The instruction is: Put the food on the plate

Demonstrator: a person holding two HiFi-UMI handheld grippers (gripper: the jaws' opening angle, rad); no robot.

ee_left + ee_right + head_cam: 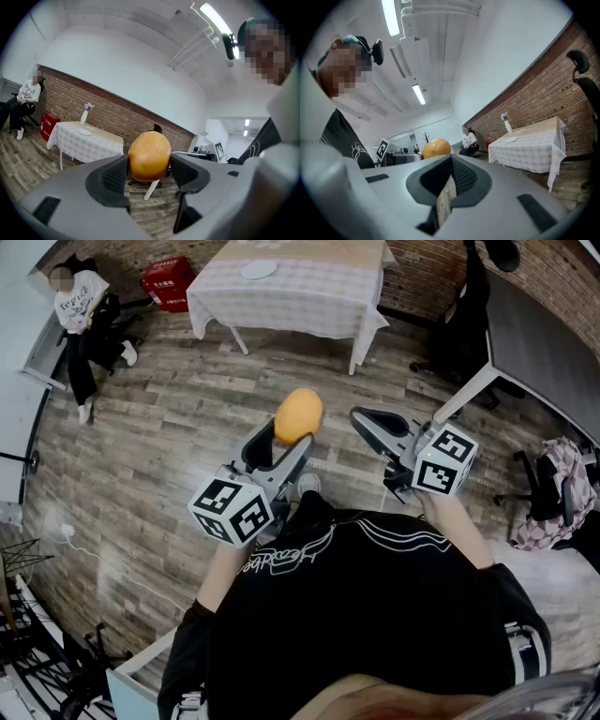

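Observation:
A round orange food item (298,415) is held up in the air between the pads of my left gripper (284,439), which is shut on it. In the left gripper view the orange food (149,156) fills the gap between both pads (114,176). My right gripper (364,418) hovers just right of it, jaws shut with nothing between them; in its own view the right gripper (451,176) shows its pads meeting. A white plate (258,270) lies on the checked-cloth table (291,292) far ahead. The same plate (85,132) is small in the left gripper view.
A person sits at the far left (80,306) beside a red box (167,282). A grey desk (539,343) and a black office chair (469,324) stand at the right. A chair with pink cloth (553,493) is at the right edge. Wooden floor lies between me and the table.

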